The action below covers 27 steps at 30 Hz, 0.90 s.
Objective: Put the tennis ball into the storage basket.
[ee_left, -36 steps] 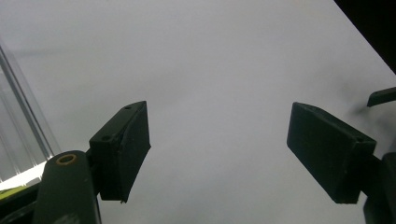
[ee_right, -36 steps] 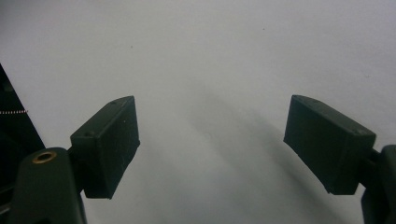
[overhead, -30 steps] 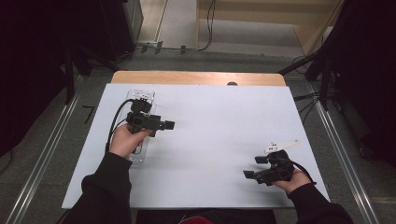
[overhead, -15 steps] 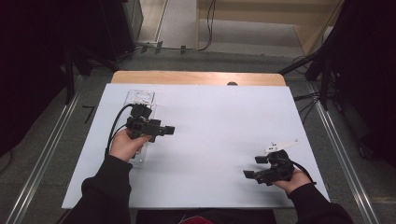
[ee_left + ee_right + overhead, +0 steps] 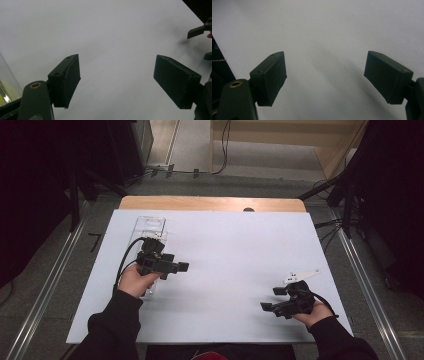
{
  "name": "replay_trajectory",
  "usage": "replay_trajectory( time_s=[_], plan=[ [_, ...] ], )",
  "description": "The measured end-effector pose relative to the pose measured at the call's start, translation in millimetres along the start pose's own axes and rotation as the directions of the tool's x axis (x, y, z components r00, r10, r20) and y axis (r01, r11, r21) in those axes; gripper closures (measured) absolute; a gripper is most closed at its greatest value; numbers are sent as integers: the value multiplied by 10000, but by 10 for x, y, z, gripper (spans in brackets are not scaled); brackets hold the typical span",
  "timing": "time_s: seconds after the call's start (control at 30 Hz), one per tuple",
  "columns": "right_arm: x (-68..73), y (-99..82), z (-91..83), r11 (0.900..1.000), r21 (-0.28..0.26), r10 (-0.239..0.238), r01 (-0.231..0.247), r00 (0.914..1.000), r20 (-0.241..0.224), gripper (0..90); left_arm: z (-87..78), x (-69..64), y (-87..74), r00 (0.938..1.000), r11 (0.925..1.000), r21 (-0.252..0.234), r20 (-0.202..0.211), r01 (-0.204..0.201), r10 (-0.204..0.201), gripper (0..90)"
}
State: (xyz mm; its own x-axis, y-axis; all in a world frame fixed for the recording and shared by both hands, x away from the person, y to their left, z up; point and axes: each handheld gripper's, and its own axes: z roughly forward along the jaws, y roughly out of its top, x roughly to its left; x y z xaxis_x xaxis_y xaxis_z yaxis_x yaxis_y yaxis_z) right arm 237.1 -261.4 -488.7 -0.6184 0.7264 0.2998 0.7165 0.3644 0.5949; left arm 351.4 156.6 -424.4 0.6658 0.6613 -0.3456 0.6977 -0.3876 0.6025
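Note:
My left gripper (image 5: 176, 269) hovers over the left part of the white table sheet (image 5: 235, 250), jaws pointing right. In the left gripper view its jaws (image 5: 116, 80) stand apart with only bare sheet between them. My right gripper (image 5: 272, 299) rests near the front right corner, pointing left. The right gripper view shows it (image 5: 324, 80) open, with nothing between the pads. A clear plastic case (image 5: 150, 227) lies on the sheet under and beyond my left hand. A small white piece (image 5: 301, 276) lies just beyond the right gripper.
The clear case's edge (image 5: 6, 82) shows at the left of the left gripper view, and a jaw of the right gripper (image 5: 197, 31) at its top right. A wooden strip (image 5: 210, 203) borders the sheet's far edge. Dark stands and cables flank the table.
My left gripper has drifted a little toward the near edge of the table, off the far part of the clear case. The right gripper has stayed still.

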Motion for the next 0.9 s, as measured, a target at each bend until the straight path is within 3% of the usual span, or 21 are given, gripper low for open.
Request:
replay_trajectory(
  time_s=[0.33,0.9],
  plan=[
    [1,0,1,10000,20,7,-7,10000,-7,160,25,-26,-84,9999,10000,16,136,-42,42,218],
    [0,0,-2,10000,-3,28,-28,10000,18,160,41,-79,-233,9984,9985,-77,125,-547,548,217]
  ],
)
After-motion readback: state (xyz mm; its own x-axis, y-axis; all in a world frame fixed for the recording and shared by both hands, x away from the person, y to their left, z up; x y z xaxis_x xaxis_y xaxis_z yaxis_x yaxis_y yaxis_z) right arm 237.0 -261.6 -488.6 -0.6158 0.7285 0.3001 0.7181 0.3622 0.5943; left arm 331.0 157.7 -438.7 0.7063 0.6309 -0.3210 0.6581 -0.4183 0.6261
